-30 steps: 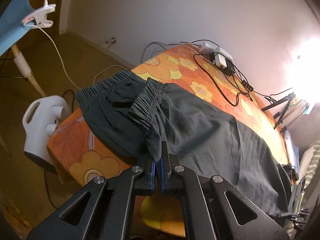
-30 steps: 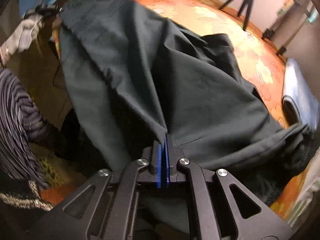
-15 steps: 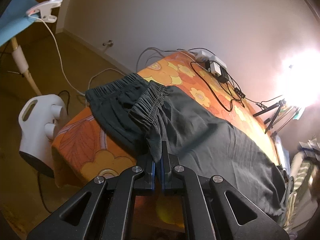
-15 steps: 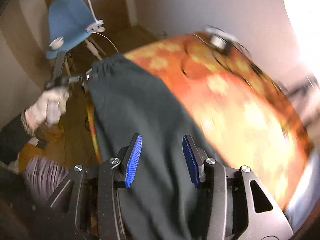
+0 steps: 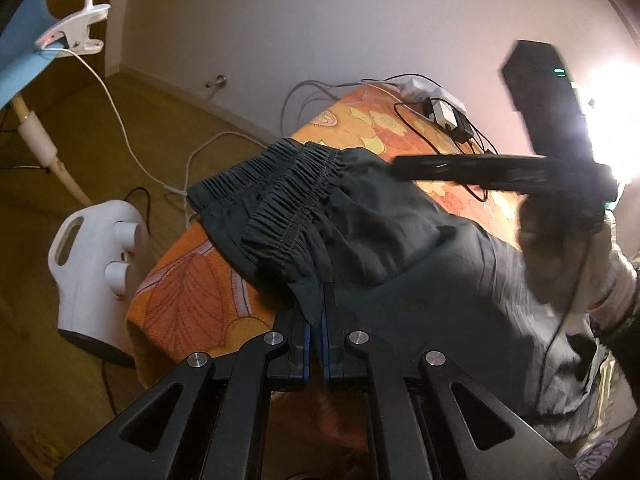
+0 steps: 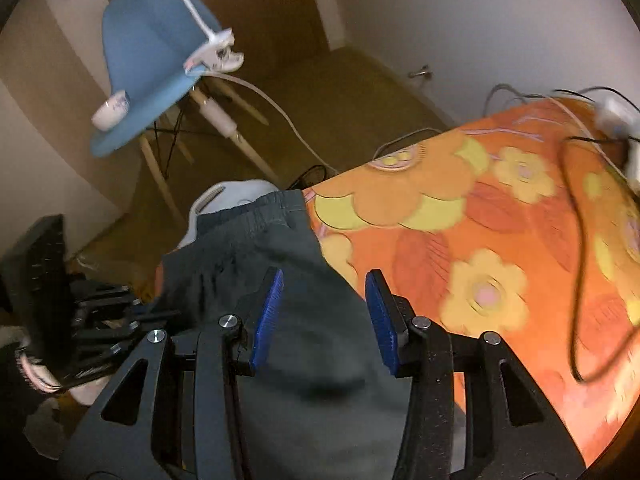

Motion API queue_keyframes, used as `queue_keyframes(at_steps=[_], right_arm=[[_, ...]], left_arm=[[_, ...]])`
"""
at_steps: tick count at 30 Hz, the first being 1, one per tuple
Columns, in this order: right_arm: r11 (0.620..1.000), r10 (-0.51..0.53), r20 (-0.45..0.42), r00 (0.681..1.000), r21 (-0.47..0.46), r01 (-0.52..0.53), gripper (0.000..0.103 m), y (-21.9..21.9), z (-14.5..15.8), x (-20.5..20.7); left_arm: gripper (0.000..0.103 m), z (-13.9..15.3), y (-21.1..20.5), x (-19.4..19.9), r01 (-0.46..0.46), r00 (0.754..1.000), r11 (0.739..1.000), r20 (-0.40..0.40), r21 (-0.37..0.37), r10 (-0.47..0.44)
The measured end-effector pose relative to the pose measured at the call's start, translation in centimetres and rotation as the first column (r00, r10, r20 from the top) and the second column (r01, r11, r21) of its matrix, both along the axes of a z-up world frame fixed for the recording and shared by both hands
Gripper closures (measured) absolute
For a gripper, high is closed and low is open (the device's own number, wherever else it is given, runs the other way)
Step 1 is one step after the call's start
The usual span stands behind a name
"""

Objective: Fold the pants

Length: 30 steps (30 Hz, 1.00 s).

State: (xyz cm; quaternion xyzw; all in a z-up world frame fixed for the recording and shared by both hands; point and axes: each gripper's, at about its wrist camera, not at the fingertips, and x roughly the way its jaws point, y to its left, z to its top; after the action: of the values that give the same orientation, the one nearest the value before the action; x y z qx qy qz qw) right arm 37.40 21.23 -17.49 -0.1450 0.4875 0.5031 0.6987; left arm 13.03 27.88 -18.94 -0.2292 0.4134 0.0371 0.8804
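Observation:
Dark grey-green pants lie on the table's orange flowered cloth, their gathered waistband at the near-left end. My left gripper is shut on a fold of the fabric just below the waistband. In the right wrist view my right gripper hangs open over the pants near the waistband, with nothing between its blue pads. From the left wrist view the right gripper shows edge-on above the cloth, in a gloved hand. The left gripper appears at the left edge of the right wrist view.
A white appliance stands on the floor by the table's left corner. Cables and a power strip lie at the far end of the table. A blue chair with a clip lamp and a small bowl stands beyond.
My right gripper let go of the far end of the pants, opened and swept across to the waistband end. The left gripper kept its hold and hardly moved.

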Motion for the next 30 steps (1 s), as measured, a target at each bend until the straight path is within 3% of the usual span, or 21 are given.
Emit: queue_keyframes(at_steps=[5, 8, 13, 23, 25, 30], right_arm=[[1.000, 0.013, -0.020, 1.000, -0.005, -0.013, 0.059, 1.9, -1.4, -0.1], [1.000, 0.007, -0.036, 0.999, 0.000, -0.007, 0.087, 2.0, -1.3, 0.1], [1.000, 0.016, -0.013, 1.000, -0.004, -0.016, 0.099, 1.9, -0.8, -0.2], [0.996, 0.005, 0.018, 1.000, 0.092, -0.006, 0.102, 3.5, 2.6, -0.9], [0.998, -0.003, 0.028, 1.000, 0.069, 0.001, 0.102, 4.5, 2.2, -1.0], [1.000, -0.014, 0.056, 0.998, -0.013, 0.015, 0.101, 5.2, 0.9, -1.4]], left_arm=[[0.094, 0.2, 0.8, 0.5, -0.037, 0.999, 0.999, 0.015, -0.017, 0.037], [0.094, -0.2, 1.0, 1.1, -0.051, 0.999, 0.998, 0.012, -0.023, 0.051], [0.097, -0.3, 0.9, 0.9, -0.061, 0.998, 0.998, 0.022, -0.014, 0.061], [0.099, 1.9, 2.4, -0.4, -0.090, 0.994, 0.994, 0.067, 0.060, 0.086], [0.099, 1.1, 3.4, 0.1, -0.085, 0.996, 0.996, 0.035, 0.024, 0.084], [0.097, -0.3, 3.5, 0.5, -0.074, 0.997, 0.997, -0.014, 0.038, 0.075]])
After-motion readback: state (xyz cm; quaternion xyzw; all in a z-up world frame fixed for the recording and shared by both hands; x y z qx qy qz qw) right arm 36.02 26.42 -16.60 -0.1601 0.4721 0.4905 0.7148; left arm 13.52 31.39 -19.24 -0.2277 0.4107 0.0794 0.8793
